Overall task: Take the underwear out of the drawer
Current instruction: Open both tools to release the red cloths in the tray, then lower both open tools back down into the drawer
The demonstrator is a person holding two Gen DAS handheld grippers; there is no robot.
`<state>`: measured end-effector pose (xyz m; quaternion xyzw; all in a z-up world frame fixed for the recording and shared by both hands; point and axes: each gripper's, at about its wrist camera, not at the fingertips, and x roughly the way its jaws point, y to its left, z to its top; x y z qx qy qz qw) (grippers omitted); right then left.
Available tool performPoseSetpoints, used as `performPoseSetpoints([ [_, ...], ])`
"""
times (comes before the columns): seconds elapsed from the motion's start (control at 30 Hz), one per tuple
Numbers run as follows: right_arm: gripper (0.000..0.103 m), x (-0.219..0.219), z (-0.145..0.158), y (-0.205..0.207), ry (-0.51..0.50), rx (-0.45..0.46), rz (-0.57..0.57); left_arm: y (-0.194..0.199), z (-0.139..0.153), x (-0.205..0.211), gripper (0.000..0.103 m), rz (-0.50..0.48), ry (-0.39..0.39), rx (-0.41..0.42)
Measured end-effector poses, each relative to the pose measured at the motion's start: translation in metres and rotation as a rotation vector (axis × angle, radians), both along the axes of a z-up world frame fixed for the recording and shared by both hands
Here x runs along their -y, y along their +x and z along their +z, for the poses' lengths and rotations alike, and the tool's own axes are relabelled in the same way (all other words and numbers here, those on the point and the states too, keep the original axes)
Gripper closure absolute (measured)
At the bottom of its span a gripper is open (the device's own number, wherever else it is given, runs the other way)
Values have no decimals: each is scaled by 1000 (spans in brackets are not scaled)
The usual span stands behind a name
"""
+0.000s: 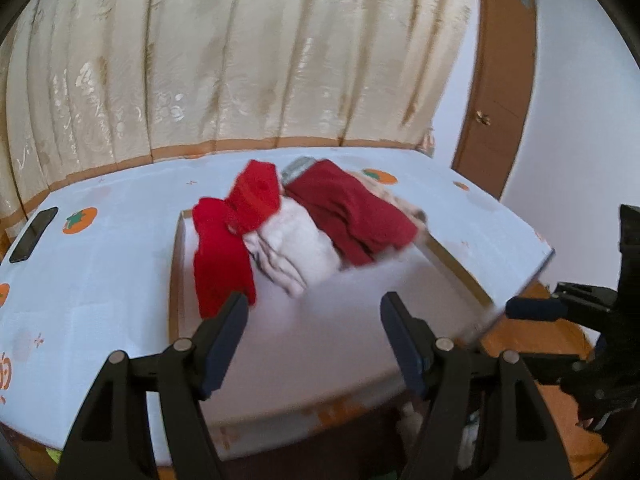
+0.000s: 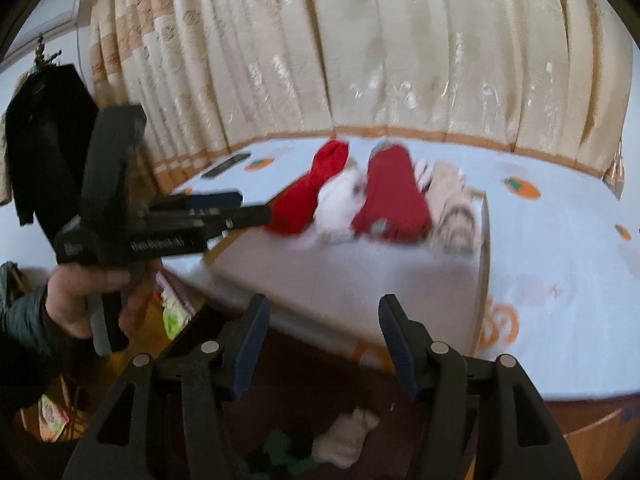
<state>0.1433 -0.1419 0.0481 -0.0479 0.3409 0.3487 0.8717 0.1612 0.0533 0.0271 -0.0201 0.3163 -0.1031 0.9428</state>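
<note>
Both the left tongs and right tongs gape empty; a careless grab at the bright red underwear could drag neighbouring garments from the drawer.

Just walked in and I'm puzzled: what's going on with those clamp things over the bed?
A person holds a claw in each hand, both open and empty. The left claw and right claw hang near a shallow white drawer lying on the bed. Folded underwear, bright red, white and dark red, sits inside, untouched.
</note>
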Motion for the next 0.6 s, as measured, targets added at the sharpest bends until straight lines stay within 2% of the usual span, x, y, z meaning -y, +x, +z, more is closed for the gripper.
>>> performPoseSetpoints([
  [0.2,43,10,-43,-35,-62,-43,0,-41,-17,13,32,-34,39,-14],
  [0.4,43,12,-87,-43,-131,-69,-32,-68,-47,26,30,-50,58,-68],
  [0.6,43,2,-119,-43,-222,-90,-35,-70,-88,40,30,-85,94,-201],
])
